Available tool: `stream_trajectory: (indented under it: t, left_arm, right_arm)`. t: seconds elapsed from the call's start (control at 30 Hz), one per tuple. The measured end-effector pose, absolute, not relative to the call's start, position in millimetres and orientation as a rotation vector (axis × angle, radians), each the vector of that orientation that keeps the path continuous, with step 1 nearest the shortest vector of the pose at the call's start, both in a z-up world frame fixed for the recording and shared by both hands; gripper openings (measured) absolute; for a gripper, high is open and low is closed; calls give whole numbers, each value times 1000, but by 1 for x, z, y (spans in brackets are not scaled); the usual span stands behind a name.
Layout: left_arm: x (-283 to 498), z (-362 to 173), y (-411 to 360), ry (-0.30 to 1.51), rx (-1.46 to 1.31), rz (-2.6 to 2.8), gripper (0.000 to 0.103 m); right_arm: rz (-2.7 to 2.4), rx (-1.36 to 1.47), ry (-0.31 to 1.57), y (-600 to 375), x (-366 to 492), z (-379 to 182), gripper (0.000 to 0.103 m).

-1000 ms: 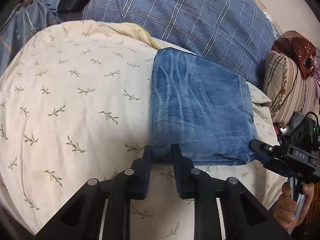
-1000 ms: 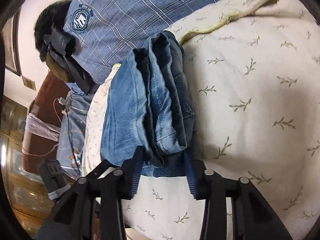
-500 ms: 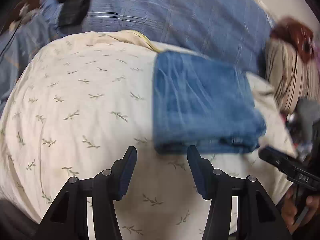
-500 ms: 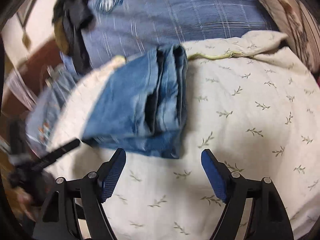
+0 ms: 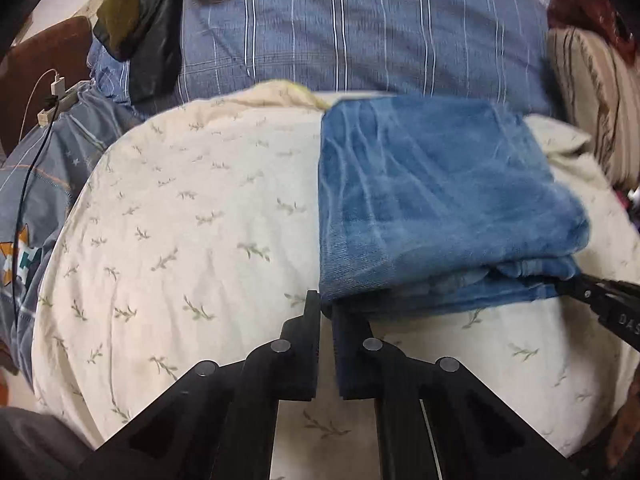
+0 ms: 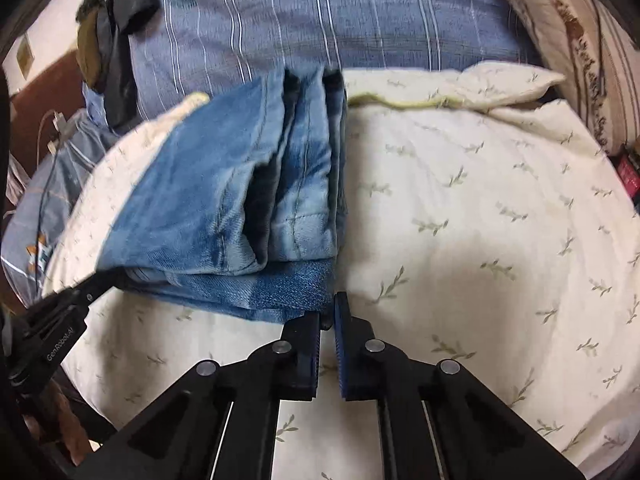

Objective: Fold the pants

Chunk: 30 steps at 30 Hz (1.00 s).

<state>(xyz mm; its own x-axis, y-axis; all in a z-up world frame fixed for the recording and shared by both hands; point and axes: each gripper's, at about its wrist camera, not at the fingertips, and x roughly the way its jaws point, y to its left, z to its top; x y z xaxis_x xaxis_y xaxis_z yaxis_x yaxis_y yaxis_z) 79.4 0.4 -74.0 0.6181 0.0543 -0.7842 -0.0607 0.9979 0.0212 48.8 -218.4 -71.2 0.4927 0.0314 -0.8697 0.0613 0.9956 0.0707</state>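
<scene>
The blue jeans (image 5: 432, 200) lie folded into a thick rectangle on a cream leaf-print quilt (image 5: 192, 216). In the right wrist view the jeans (image 6: 240, 200) show their stacked folded layers. My left gripper (image 5: 326, 312) is shut, its tips at the near left corner of the jeans; I cannot tell if cloth is pinched. My right gripper (image 6: 328, 316) is shut at the near right corner of the jeans, apparently with nothing between its tips. Each gripper shows at the edge of the other's view, the right one (image 5: 600, 300) and the left one (image 6: 60, 312).
A blue plaid cover (image 5: 360, 32) lies behind the quilt. Dark clothes (image 5: 140, 20) lie at the back left. A charger and cable (image 5: 52, 96) sit at the left. Striped pillows (image 6: 580, 40) are at the right.
Half a second ago both grippers were open and pulled back from the jeans. Now both have shut and moved in to the near corners. The jeans have not visibly moved.
</scene>
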Motion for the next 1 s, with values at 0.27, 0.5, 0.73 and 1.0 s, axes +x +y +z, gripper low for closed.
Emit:
stream_trajectory:
  t: [0.27, 0.5, 0.73, 1.0]
  left_arm:
    - [75, -72, -3, 912, -27, 58, 8]
    - [65, -63, -8, 901, 4, 39, 23]
    - [47, -47, -19, 832, 44, 33, 49]
    - [35, -33, -13, 766, 12, 94, 64]
  right_arm:
    - [12, 160, 1021, -218, 38, -58, 19]
    - [2, 198, 1018, -221, 32, -51, 40]
    - [8, 237, 1004, -220, 19, -48, 56]
    - [4, 253, 968, -218, 10, -40, 61]
